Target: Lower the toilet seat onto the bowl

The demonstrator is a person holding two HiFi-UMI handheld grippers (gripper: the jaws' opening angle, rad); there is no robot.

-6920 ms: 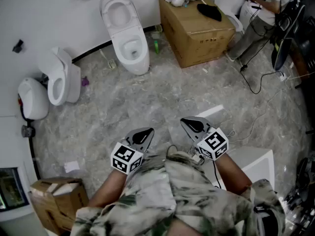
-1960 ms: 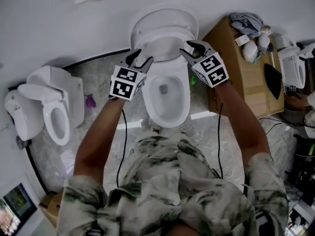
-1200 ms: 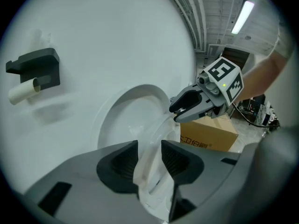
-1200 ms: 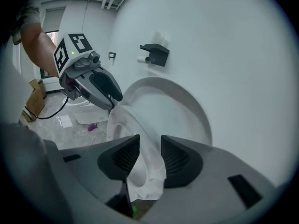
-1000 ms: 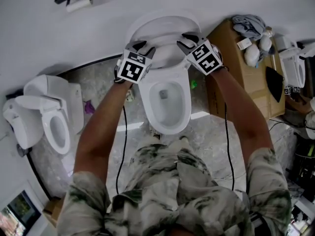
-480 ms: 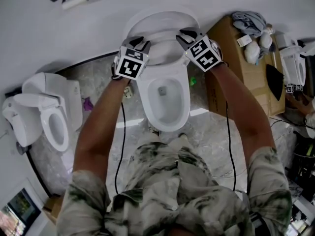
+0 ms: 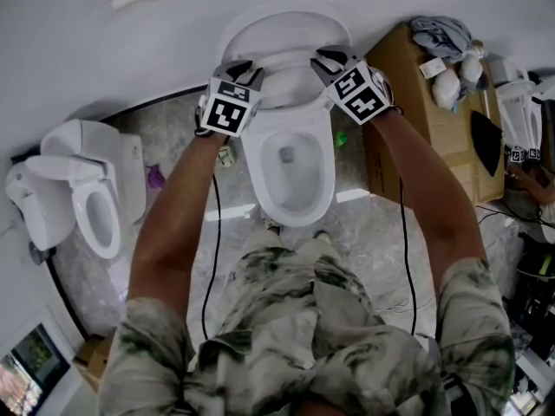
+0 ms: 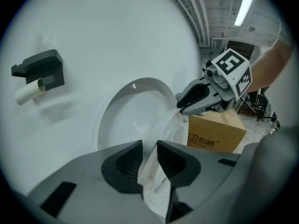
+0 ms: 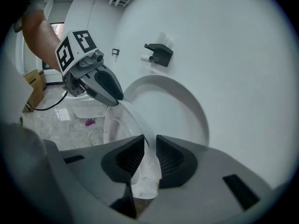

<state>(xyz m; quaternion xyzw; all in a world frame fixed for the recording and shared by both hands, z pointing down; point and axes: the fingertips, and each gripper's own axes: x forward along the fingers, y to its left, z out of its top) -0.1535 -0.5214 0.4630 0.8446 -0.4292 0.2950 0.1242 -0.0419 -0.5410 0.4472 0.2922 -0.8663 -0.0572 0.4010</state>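
Note:
The white toilet stands against the wall with its lid point(image 7: 282, 29) up and its seat point(image 7: 284, 94) raised above the bowl point(image 7: 290, 167). My left gripper point(image 7: 240, 68) holds the seat's left rim point(image 8: 163, 129), and its jaws have just been closing on it. My right gripper point(image 7: 328, 57) holds the right rim point(image 9: 133, 118), its jaws also just closing. In each gripper view the white rim fills the gap between the dark pads. The left gripper view shows the right gripper point(image 8: 181, 107) across the seat; the right gripper view shows the left gripper point(image 9: 117, 99).
A second toilet point(image 7: 95, 202) stands at the left. A cardboard box point(image 7: 416, 137) with cloths on it sits right of the bowl, with another toilet point(image 7: 512, 102) beyond. A paper holder point(image 8: 39, 71) hangs on the wall. Cables trail down from both grippers.
Both grippers stayed at the raised seat's sides, and their jaws narrowed onto its rim. Well before that, I stood across the room from the toilet.

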